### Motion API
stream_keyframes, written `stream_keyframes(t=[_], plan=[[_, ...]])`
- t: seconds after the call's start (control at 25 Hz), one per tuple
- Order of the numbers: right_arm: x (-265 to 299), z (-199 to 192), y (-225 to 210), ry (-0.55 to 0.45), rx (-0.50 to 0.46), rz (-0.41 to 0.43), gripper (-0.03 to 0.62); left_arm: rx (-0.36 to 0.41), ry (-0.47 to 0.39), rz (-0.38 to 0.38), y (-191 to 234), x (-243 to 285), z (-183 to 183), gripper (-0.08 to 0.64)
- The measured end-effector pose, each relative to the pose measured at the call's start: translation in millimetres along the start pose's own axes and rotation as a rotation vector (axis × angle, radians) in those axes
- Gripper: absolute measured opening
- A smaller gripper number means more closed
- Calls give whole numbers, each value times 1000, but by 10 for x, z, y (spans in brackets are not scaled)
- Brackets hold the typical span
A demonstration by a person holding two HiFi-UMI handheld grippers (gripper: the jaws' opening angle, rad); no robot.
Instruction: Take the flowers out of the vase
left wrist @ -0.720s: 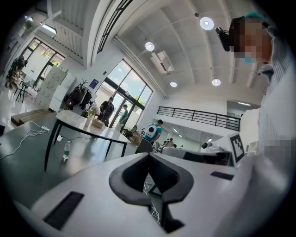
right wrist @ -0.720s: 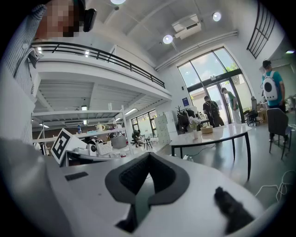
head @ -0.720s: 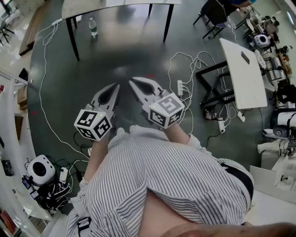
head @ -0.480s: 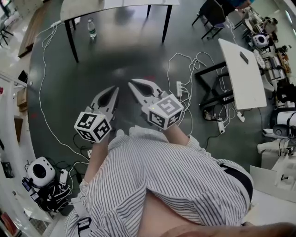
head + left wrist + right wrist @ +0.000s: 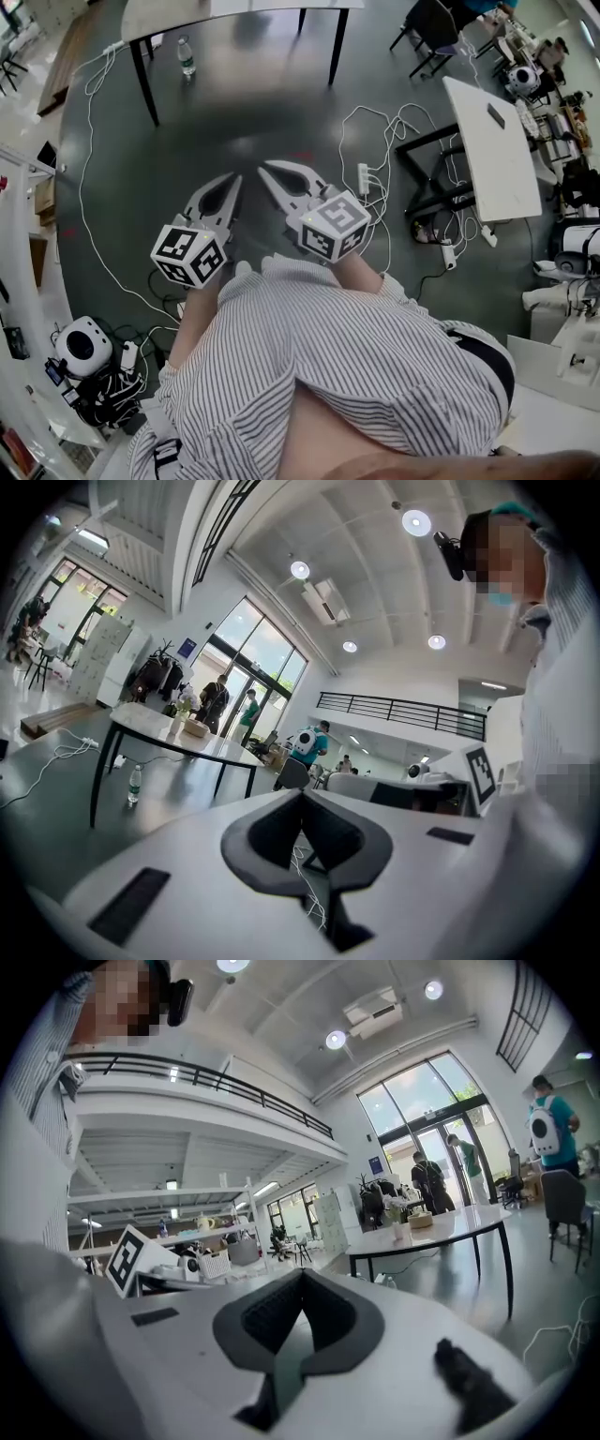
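Both grippers are held side by side in front of the person's striped shirt, above the dark floor and far from the table. The left gripper [image 5: 234, 175] is shut and empty, its tips meeting [image 5: 302, 794]. My right gripper [image 5: 262, 168] is shut too, with nothing between its pads [image 5: 302, 1274]. A small vase with pale flowers [image 5: 177, 712] stands on the distant white-topped table [image 5: 141, 726] next to a basket [image 5: 195, 727]. The right gripper view shows the same vase [image 5: 400, 1224] on that table [image 5: 441, 1232]. In the head view the vase is out of sight.
A water bottle [image 5: 188, 54] stands on the floor by a table leg. White cables [image 5: 91, 202] and a power strip [image 5: 365, 178] lie on the floor. A white desk [image 5: 492, 150] stands at the right, a dark chair [image 5: 436, 26] behind it. People stand near the glass doors [image 5: 218, 701].
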State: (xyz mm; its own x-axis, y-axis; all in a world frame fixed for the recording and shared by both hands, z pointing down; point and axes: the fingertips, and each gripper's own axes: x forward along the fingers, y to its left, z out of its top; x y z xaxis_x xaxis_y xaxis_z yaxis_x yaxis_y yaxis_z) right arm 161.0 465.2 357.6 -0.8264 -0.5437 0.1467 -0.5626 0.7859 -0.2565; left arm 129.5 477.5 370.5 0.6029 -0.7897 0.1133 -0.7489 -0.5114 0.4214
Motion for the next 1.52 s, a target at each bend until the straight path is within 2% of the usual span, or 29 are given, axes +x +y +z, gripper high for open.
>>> stream_keyframes(t=[0.12, 0.52, 0.72, 0.88, 1.24, 1.52], plan=[[-30, 40, 0, -26, 29, 25, 14, -6, 1, 7, 0, 21, -16, 11], [-136, -30, -195, -6, 44, 1, 14, 5, 8, 11, -91, 181, -78, 11], [-239, -235, -214, 31, 80, 5, 15, -41, 21, 31, -161, 175, -307, 11], [-232, -225, -327, 32, 92, 3, 14, -55, 34, 29, -179, 266, -375, 11], [260, -67, -464, 32, 49, 23, 15, -66, -14, 51, 306, 399, -115, 11], [950, 277, -805, 3, 35, 16, 15, -20, -38, 40, 881, 709, 391, 11]])
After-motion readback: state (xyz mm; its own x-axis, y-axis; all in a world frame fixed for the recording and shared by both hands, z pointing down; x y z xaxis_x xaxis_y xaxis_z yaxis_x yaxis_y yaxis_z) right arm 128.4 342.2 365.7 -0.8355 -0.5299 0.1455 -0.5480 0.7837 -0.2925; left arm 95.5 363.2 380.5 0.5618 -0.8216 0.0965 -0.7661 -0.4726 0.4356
